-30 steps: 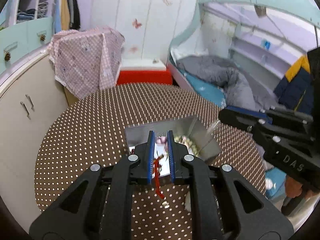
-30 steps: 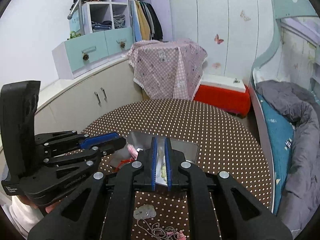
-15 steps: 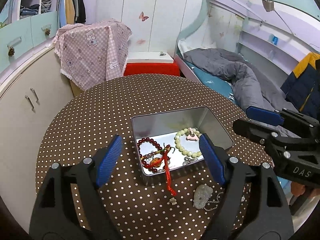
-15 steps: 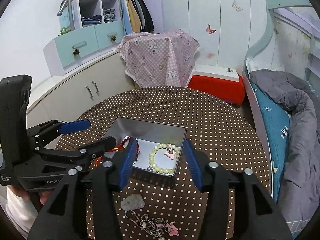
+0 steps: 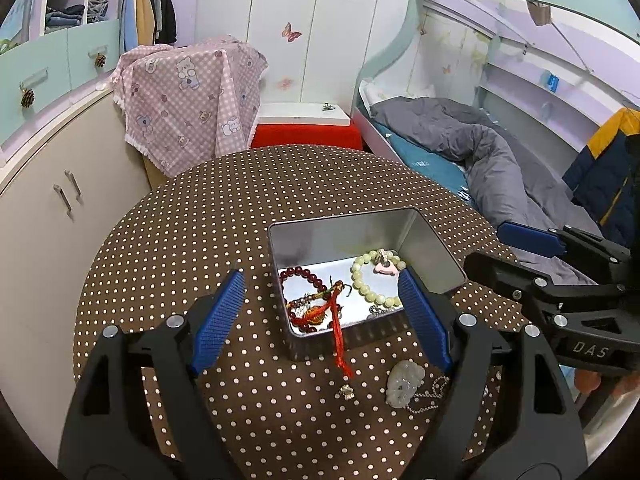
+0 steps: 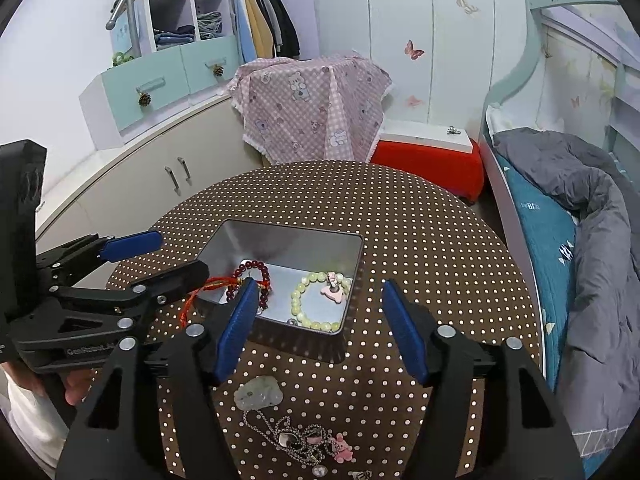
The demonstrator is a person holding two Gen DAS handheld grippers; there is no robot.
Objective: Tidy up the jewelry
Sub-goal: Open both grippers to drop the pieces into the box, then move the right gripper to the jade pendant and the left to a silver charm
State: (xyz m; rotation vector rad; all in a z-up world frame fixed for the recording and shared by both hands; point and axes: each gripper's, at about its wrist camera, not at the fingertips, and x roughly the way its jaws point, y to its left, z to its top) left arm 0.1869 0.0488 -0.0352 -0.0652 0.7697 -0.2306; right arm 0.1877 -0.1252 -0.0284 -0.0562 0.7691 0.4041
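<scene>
Now both grippers (jaws apart) flank the tin [image 5: 432, 248].

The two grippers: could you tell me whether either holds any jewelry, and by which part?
Nothing is held: the left gripper and right gripper have just opened, empty, above the tin.

**Colours on and around the dotted desk**

We see a brown desk [image 5: 224, 208] with white polka dots at frame centre, bearing a silver tin [image 5: 430, 246]. Inside lie a dark red bead bracelet [image 5: 304, 274], a pale green bead bracelet [image 5: 366, 284] with a pink charm [image 5: 386, 267], and a red tassel cord [image 5: 338, 332]. Each black tool [image 5: 322, 314] carries blue pads [image 5: 218, 316]. Upper left hangs a pink checked cloth [image 5: 188, 100] printed with bears.
</scene>
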